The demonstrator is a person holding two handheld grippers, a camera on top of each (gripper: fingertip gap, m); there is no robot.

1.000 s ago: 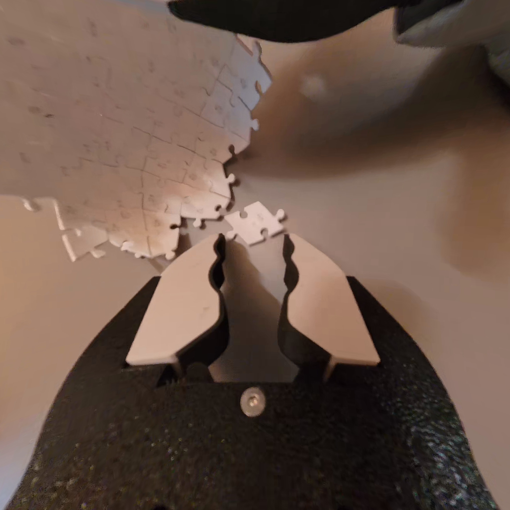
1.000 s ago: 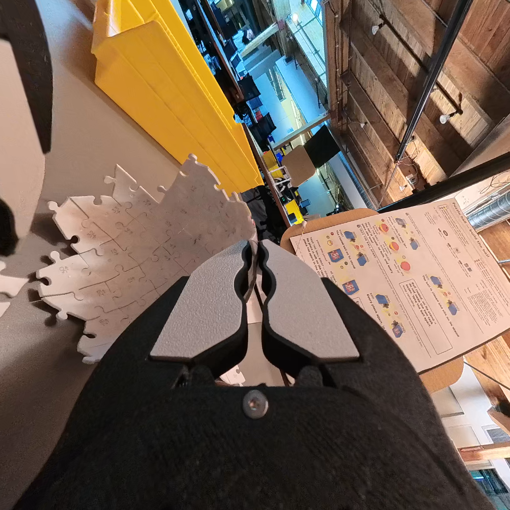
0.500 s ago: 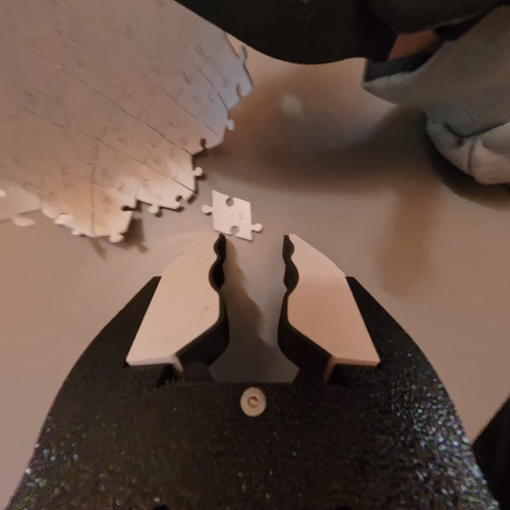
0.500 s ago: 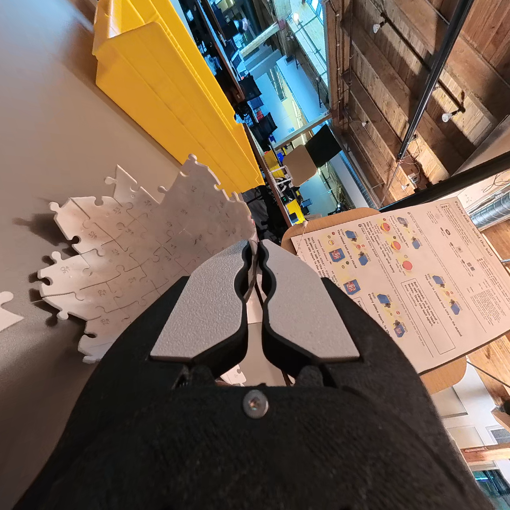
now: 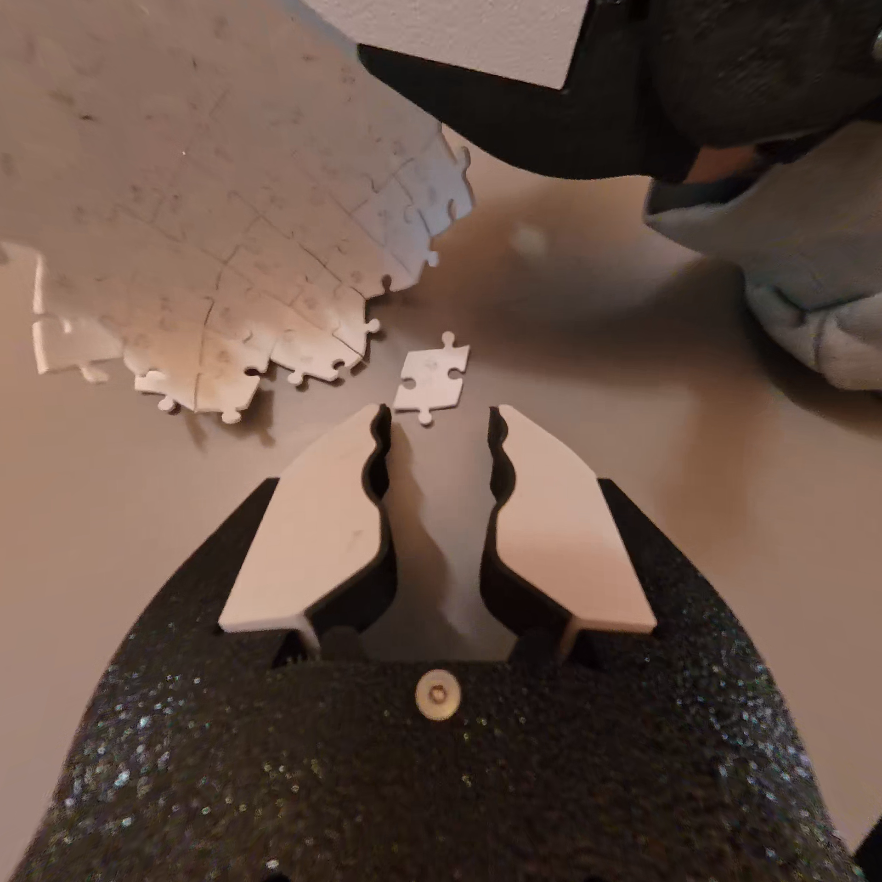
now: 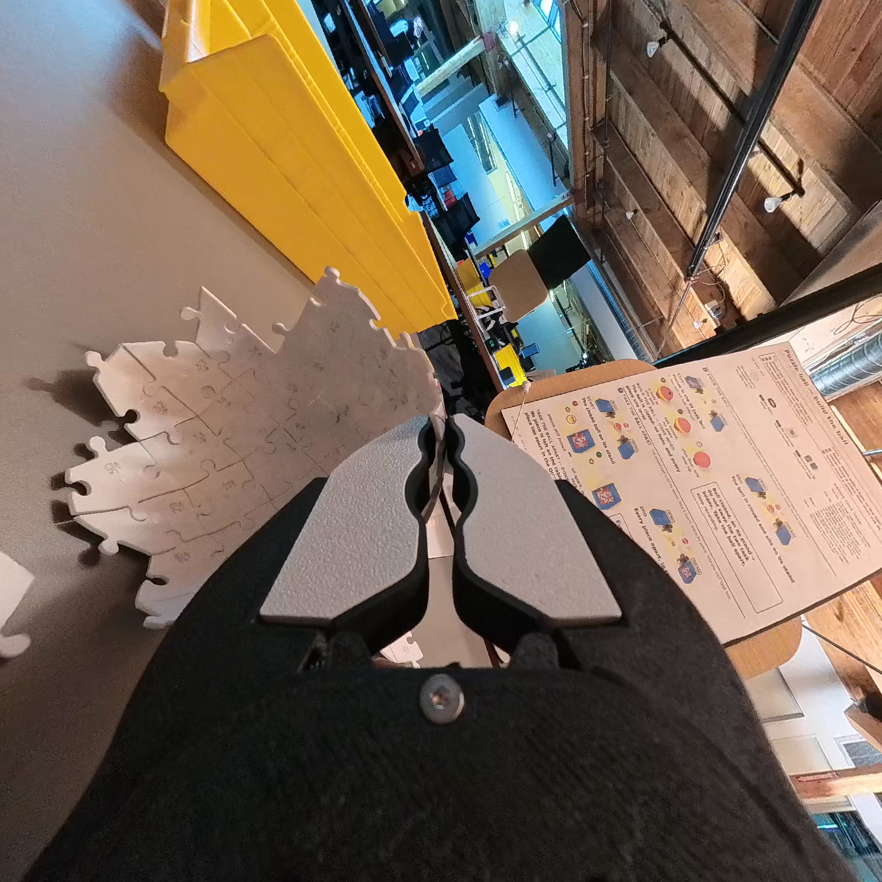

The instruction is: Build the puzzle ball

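The curved puzzle shell (image 6: 248, 458), white pieces locked together, stands on edge with its toothed rim touching the grey table (image 6: 95, 238), and your right gripper (image 6: 441, 429) has its fingers nipped tight on the shell's rim. From the left wrist view the same shell (image 5: 215, 215) fills the upper left. One loose piece (image 5: 432, 377) lies flat on the table just beyond your left gripper (image 5: 439, 415), whose jaws stand well apart and hold nothing. Behind the shell, yellow bins (image 6: 296, 157) line the table. Off to the right, an instruction sheet (image 6: 692, 482) sits on a brown board.
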